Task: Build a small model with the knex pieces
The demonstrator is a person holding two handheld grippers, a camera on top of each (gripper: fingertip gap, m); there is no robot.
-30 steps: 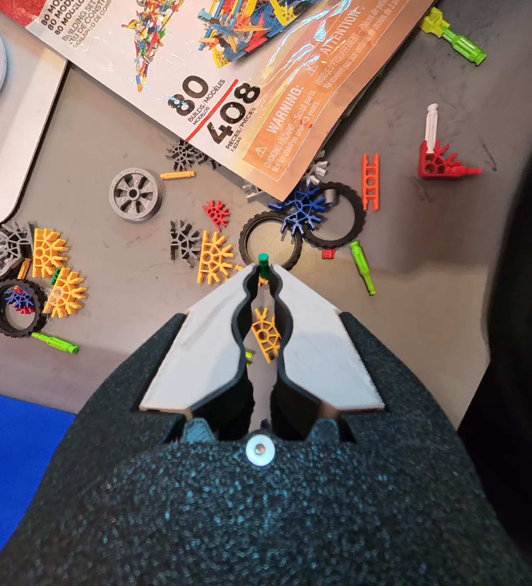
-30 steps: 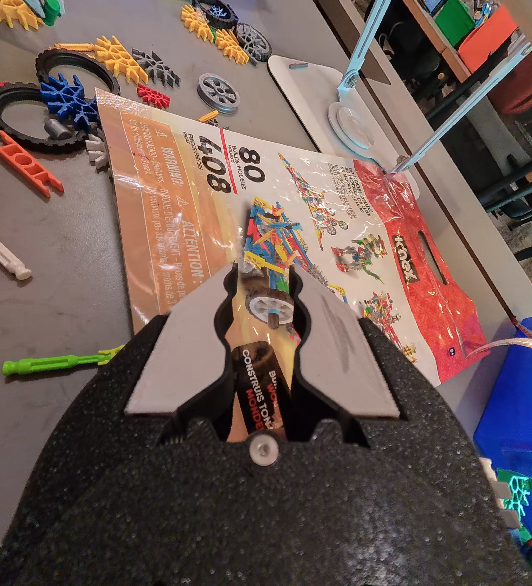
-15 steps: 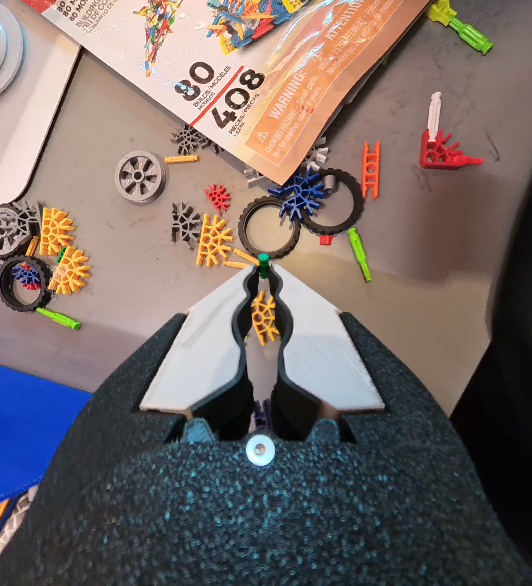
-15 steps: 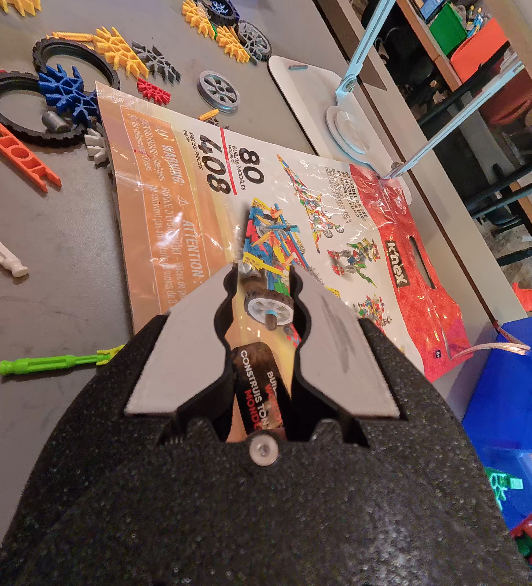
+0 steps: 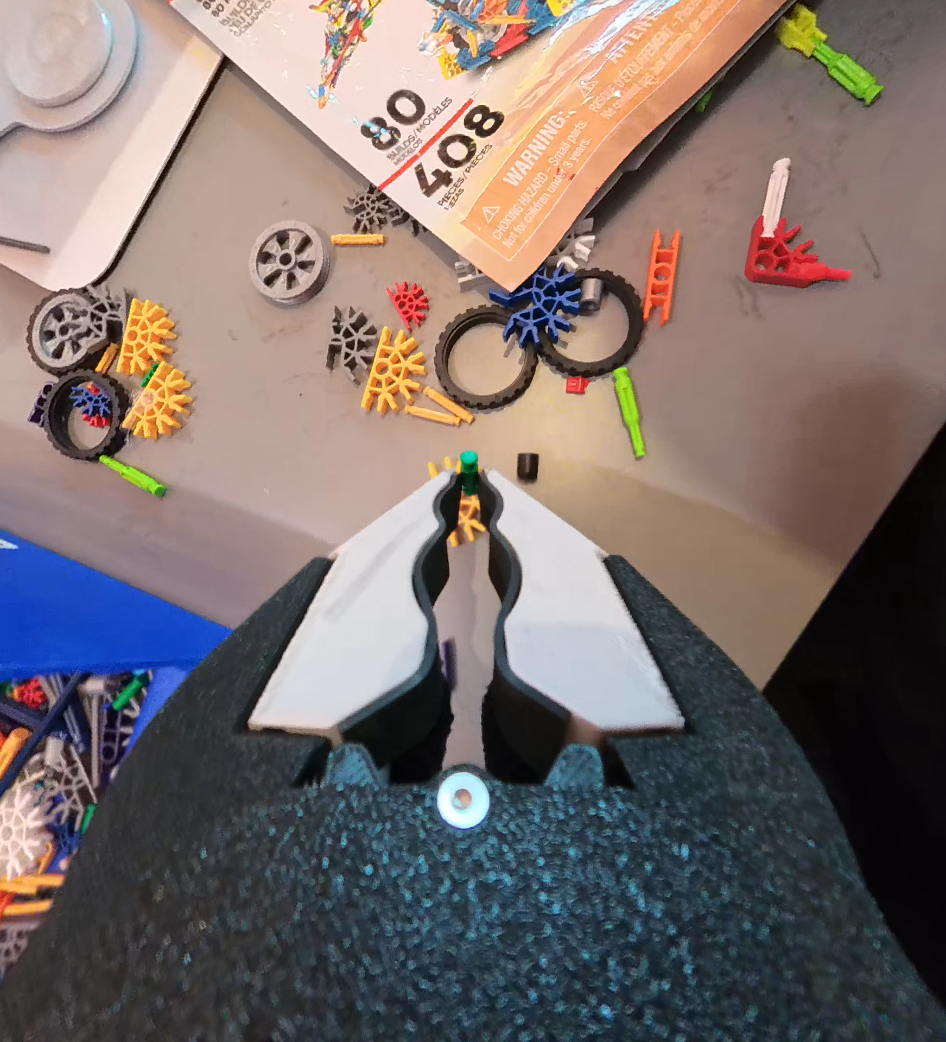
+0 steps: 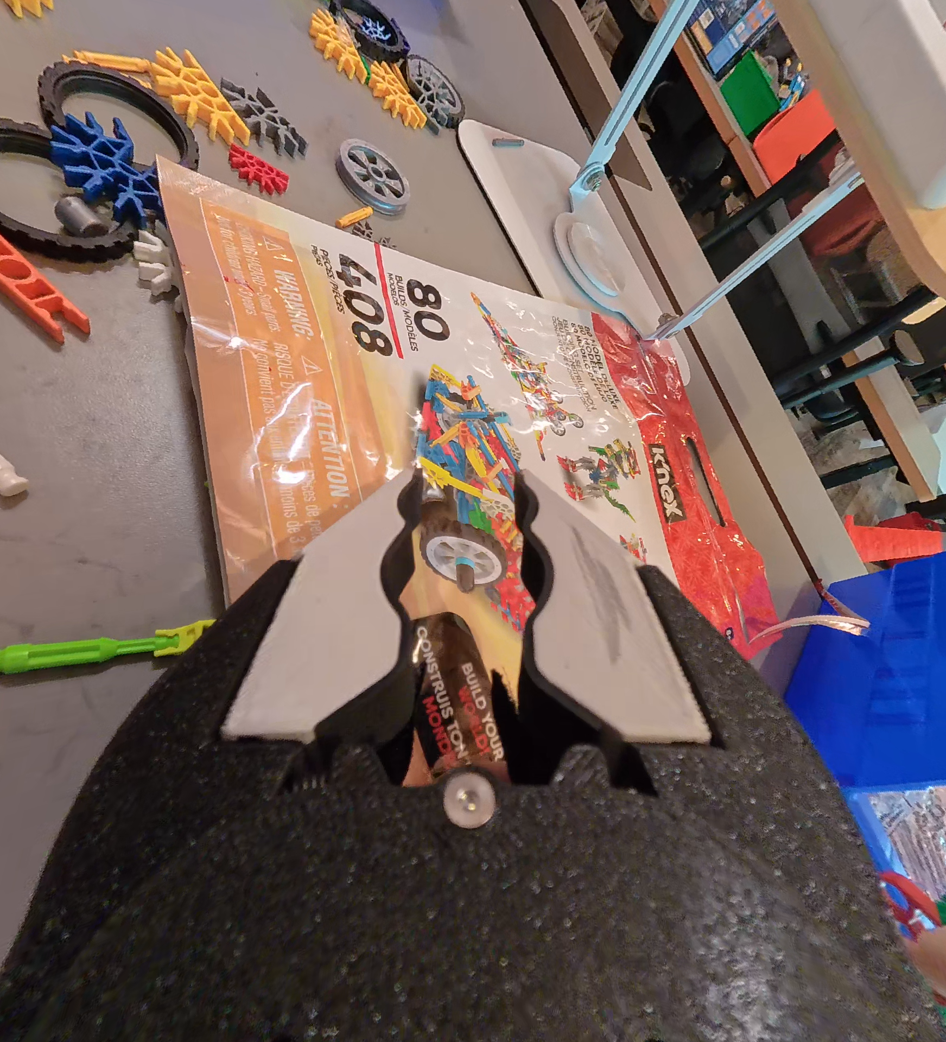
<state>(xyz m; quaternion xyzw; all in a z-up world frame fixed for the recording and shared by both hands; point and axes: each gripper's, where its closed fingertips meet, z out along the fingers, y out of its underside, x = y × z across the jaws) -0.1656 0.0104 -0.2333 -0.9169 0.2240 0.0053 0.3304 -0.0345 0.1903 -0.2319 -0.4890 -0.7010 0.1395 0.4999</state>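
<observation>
Up close, left claw (image 5: 467,485) clenched on dark-green rod (image 5: 468,469) w/ yellow connector (image 5: 466,521) – right claw (image 6: 466,490) released, over printed bag (image 6: 312,361) on desk (image 6: 81,507).

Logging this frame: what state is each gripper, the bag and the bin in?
Left hand-held gripper: shut on green rod with a yellow connector.
Right hand-held gripper: open, holding nothing, over bag.
Bag: flat on table.
Blue bin: open, holding parts.
</observation>
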